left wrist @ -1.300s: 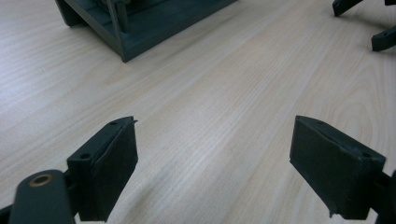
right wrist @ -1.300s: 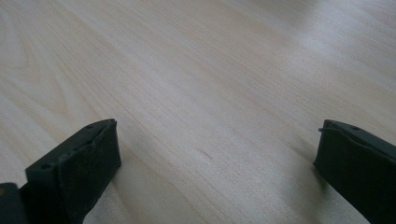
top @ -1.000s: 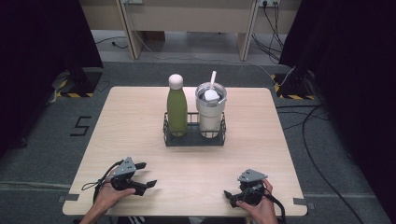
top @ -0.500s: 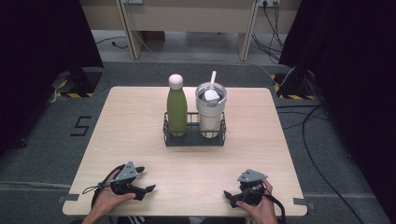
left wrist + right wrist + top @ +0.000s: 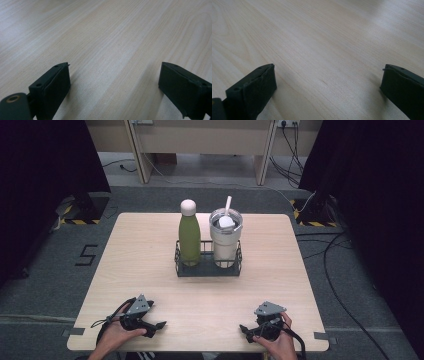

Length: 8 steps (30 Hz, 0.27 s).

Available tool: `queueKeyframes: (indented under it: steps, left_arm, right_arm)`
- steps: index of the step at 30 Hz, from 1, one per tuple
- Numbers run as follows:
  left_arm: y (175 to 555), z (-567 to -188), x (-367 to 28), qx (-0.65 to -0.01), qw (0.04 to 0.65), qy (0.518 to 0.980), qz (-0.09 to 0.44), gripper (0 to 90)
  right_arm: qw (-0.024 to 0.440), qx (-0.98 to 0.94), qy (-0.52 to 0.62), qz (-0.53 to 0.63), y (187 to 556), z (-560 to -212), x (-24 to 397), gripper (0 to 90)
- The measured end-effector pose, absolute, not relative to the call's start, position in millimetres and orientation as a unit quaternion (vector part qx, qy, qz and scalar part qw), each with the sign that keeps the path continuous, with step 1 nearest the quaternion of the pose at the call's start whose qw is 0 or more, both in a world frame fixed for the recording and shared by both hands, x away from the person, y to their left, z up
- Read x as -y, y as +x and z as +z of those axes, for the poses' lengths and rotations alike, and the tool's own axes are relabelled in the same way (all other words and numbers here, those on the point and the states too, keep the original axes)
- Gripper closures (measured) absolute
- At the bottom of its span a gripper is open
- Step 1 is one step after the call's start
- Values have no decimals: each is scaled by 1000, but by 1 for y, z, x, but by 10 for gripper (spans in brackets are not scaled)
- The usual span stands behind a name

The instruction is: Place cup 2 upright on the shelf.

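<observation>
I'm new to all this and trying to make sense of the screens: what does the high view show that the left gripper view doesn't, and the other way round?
The high view alone takes in the green bottle and the steel tumbler with its straw, both standing in a black wire caddy, plus both hands and the right gripper. The left gripper view alone gives a close look along the left gripper, whose jaws have just been opening, with nothing between them. Both share the pale wooden table.
</observation>
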<state>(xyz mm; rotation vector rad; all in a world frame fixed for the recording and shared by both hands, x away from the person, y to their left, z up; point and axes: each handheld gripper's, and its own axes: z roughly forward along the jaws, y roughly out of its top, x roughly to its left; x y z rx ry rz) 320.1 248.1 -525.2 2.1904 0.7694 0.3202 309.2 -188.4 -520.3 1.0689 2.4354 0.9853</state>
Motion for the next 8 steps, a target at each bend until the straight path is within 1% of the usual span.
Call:
queueKeyframes:
  steps: [8]
  left_arm:
    - [320, -526, -247, -296, 386, 865, 121, 54]
  right_arm:
    - [152, -849, 372, 343, 309, -520, 188, 5]
